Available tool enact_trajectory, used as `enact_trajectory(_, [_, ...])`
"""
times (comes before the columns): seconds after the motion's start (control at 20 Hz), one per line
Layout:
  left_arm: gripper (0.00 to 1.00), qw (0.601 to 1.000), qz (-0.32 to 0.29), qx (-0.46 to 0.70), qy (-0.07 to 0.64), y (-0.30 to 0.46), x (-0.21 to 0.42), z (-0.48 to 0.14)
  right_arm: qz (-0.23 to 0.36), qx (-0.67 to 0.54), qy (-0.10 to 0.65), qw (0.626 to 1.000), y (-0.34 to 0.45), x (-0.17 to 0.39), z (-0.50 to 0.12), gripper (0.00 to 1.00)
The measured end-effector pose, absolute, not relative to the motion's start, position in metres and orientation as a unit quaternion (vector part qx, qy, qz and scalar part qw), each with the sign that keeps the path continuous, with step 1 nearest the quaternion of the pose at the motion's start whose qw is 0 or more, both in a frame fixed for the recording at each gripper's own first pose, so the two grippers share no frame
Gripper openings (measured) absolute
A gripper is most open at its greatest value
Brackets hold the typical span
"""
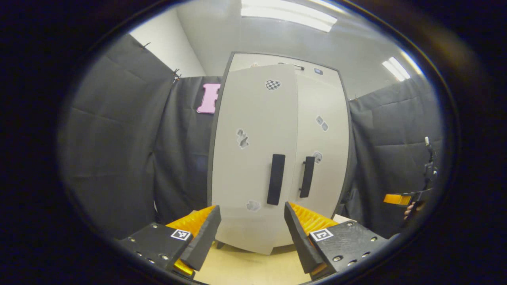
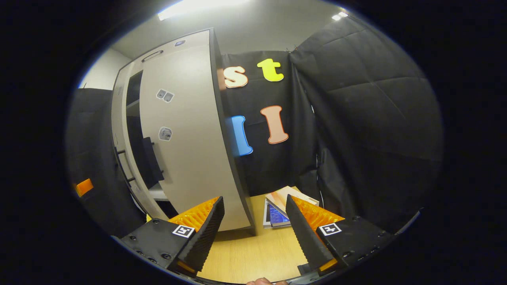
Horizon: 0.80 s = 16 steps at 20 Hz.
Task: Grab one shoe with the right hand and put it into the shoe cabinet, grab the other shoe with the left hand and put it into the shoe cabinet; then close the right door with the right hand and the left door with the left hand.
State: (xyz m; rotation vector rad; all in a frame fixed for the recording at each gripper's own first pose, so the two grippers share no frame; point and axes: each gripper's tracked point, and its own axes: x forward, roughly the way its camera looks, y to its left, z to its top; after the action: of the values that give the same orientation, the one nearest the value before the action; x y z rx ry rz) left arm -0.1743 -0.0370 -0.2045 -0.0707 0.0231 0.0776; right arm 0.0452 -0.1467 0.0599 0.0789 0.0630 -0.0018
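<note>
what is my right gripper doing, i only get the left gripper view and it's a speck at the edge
Observer: The right gripper is open, with nothing between its fingers, above the table off the shoe cabinet's right corner.
Operator: is the left door shut, looks almost closed from here
Observer: Not fully. The right gripper view shows a dark gap between the left door and the right door.
Operator: anything on the table on that side
Observer: A small stack of booklets lies by the wall, right of the cabinet.
</note>
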Motion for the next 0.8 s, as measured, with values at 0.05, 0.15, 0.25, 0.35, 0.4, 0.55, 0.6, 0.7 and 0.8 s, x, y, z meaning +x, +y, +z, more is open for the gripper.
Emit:
enact_trajectory(0.05, [0.88, 0.997, 0.043, -0.057, 0.016, -0.038, -0.187, -0.212, 0.006, 0.03, 0.032, 0.999, -0.145, 0.043, 0.055, 0.98])
enact_trajectory(0.15, [0.88, 0.994, 0.048, -0.1, 0.024, -0.044, -0.213, -0.228, 0.023, 0.013, 0.038, 0.999, -0.141, 0.036, 0.045, 0.98])
enact_trajectory(0.25, [0.92, 0.99, 0.048, -0.132, 0.023, -0.05, -0.232, -0.235, 0.036, 0.002, 0.048, 0.998, -0.139, 0.028, 0.032, 0.98])
enact_trajectory(0.35, [0.88, 0.988, 0.06, -0.142, 0.02, -0.045, -0.244, -0.239, 0.048, -0.005, 0.063, 0.997, -0.134, 0.021, 0.021, 0.98])
enact_trajectory(0.4, [0.88, 0.988, 0.067, -0.136, 0.022, -0.041, -0.244, -0.238, 0.054, -0.008, 0.066, 0.996, -0.13, 0.018, 0.019, 0.98])
enact_trajectory(0.55, [0.92, 0.99, 0.097, -0.099, 0.023, -0.021, -0.242, -0.232, 0.062, -0.004, 0.064, 0.996, -0.119, 0.02, 0.022, 0.98])
enact_trajectory(0.6, [0.92, 0.99, 0.102, -0.094, 0.023, -0.016, -0.239, -0.231, 0.065, 0.0, 0.064, 0.996, -0.113, 0.022, 0.023, 0.98])
enact_trajectory(0.7, [0.93, 0.989, 0.116, -0.09, 0.024, -0.006, -0.237, -0.23, 0.074, 0.005, 0.064, 0.995, -0.099, 0.031, 0.027, 0.98])
enact_trajectory(0.8, [0.93, 0.988, 0.124, -0.094, 0.022, 0.005, -0.236, -0.23, 0.087, 0.011, 0.062, 0.994, -0.083, 0.039, 0.036, 0.98])
